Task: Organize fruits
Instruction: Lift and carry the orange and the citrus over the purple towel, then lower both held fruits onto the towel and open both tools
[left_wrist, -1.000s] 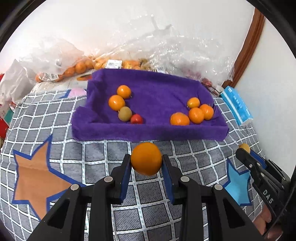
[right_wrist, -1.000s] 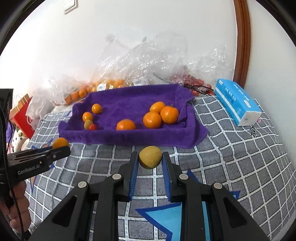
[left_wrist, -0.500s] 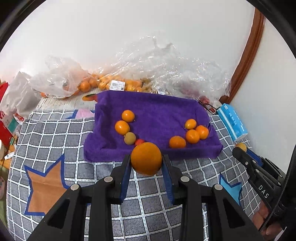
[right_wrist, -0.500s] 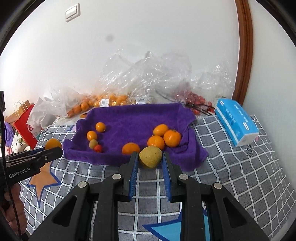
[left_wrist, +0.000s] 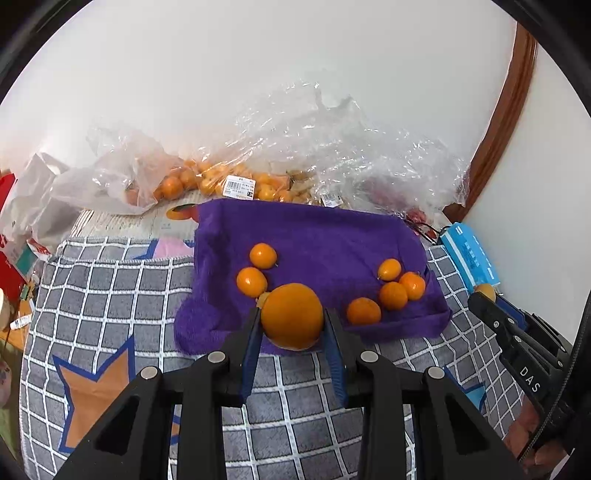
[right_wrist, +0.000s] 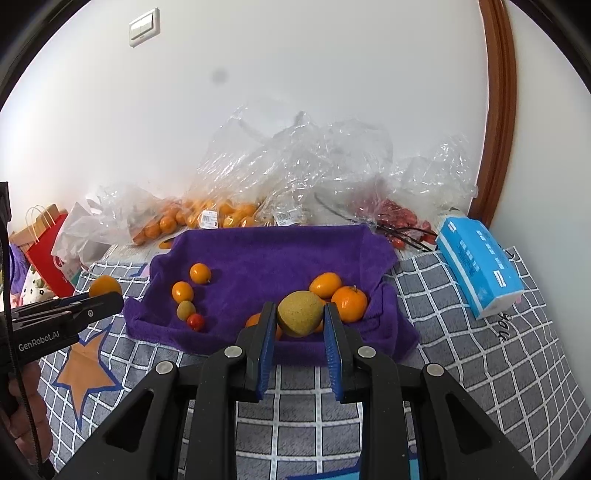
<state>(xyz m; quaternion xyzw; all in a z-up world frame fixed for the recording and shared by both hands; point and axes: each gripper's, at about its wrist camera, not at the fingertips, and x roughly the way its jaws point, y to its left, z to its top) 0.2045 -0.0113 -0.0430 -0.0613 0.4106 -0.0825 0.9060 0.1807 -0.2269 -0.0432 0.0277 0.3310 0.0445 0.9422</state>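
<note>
Two handheld grippers hover side by side above a bed spread with a grey checked blanket, each carrying one piece of fruit. The left gripper is clamped on an orange, its blue pads pressed against both sides of the fruit, which hangs in front of the near edge of a purple towel. The right gripper is clenched on a yellow-green round fruit with a rough, speckled skin, held over the towel's front right part.

On the purple towel the fruit lies in two groups. At the left, in the right wrist view, two small oranges sit one behind the other, with a small greenish fruit and a red cherry tomato touching just in front of them. At the right, a cluster of mandarins lies close together, partly hidden behind the held fruit.

Behind the towel, against the white wall, crumpled clear plastic bags hold more oranges and some red fruit. A blue tissue pack rests on the blanket to the right of the towel, and a red paper bag stands at the far left. A wooden door frame rises at the right, and a light switch sits high on the wall.
</note>
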